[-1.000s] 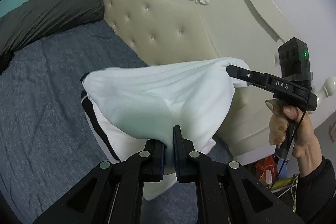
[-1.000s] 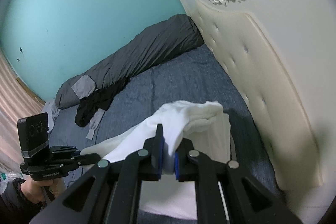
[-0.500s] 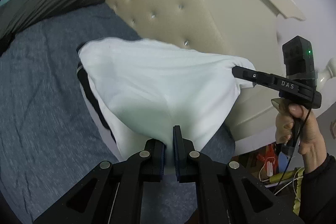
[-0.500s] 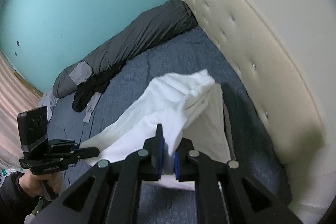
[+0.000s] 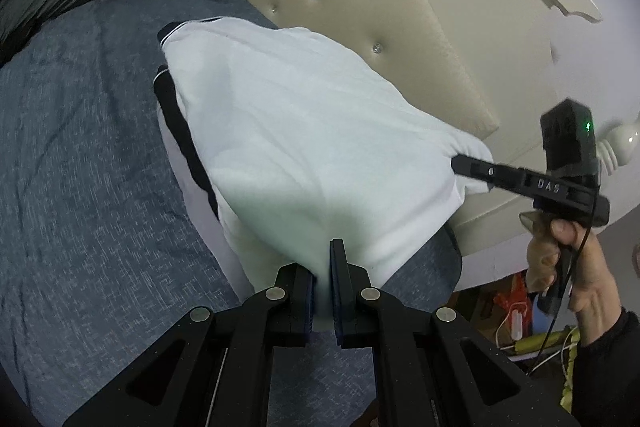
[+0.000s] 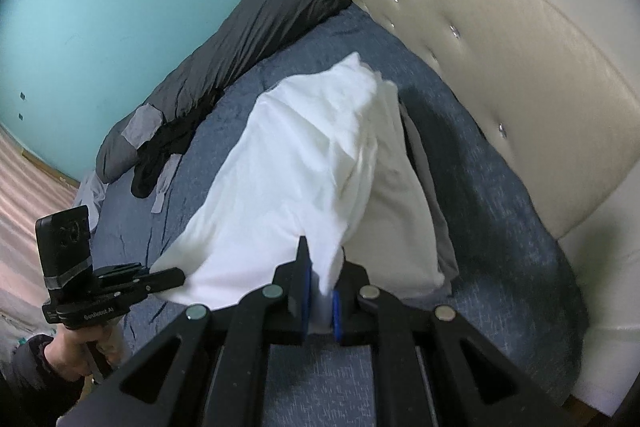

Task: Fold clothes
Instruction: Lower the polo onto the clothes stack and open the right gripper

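The fingers (image 5: 338, 291) of the left gripper (image 5: 323, 301) are drawn narrow on a pinch of white cloth, and those of the right gripper (image 6: 321, 301) are clamped the same way on another pinch of it. Between these two holds the near edge of the white garment (image 5: 304, 131) is stretched out, which is why the cloth is kept as a smooth, taut sheet and not a bunch. From the left wrist view the right gripper is seen at the right, with its tips buried in the garment's right corner and a hand (image 5: 560, 259) closed round its handle. From the right wrist view the left gripper is seen at the near left, at the opposite corner.

The held part of the garment is raised off the bed (image 5: 80, 155), while its far part, edged with a dark stripe (image 5: 188, 151), is laid on the blue cover near the tufted headboard (image 5: 360, 7). The raised half appears to be meant for laying over the part that lies flat, so that a fold is made; whether the far edge is already doubled under cannot be told, since the cloth is blurred there. A grey quilt (image 6: 240, 43) and a dark garment (image 6: 168, 155) are left well apart on the far left of the bed, clear of the folding area.
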A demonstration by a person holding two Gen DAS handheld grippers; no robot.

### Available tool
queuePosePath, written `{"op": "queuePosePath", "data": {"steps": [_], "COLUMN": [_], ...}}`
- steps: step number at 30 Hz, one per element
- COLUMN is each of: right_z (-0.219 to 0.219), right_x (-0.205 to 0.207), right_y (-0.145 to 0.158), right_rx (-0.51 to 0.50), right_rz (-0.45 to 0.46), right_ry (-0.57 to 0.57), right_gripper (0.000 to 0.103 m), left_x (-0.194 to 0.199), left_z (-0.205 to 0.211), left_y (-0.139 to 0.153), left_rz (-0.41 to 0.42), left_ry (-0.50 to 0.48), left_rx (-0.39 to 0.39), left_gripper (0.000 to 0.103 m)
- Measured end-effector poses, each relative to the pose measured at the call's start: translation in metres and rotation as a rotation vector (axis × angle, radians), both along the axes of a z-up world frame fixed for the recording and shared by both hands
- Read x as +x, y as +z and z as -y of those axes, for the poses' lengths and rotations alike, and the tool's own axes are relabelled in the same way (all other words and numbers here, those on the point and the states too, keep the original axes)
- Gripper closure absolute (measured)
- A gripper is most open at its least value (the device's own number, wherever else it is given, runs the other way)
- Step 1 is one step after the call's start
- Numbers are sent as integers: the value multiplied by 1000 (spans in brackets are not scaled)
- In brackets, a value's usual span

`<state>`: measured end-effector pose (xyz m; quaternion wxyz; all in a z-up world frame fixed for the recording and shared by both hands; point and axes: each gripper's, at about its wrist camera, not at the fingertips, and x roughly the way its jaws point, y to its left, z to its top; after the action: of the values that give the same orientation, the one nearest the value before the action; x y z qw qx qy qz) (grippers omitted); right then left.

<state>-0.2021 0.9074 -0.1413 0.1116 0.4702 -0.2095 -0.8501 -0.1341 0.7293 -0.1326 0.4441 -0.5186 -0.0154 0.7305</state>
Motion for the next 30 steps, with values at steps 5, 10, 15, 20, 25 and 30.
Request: {"op": "queuePosePath", "data": {"steps": [5,10,15,20,25,30], "right_z": [-3,-5,-11,-28,-22,3], "right_x": [7,15,22,34,40,25], "right_y": [-15,-27,-30,-15,7,5], "right_rx": [-42,-47,7,44,58,99], "right_rz": [9,15,24,-21,-130,-128], "right_ry": [-24,-42,-67,-133,-115,-43], "right_gripper": [95,91,81,77,77,78], "left_x": [5,6,7,7,-1,-5], "left_z": [2,5,14,29,30,14], "left_y": [-9,-15,-12,7,21,16], "left_rz": [-10,2,-6,-70,-111,-116], "left_ry": [9,7,16,26,54,25], "left_rx": [-2,-11,-16,5,36,39], "left_gripper": [95,95,94,94,95,95]}}
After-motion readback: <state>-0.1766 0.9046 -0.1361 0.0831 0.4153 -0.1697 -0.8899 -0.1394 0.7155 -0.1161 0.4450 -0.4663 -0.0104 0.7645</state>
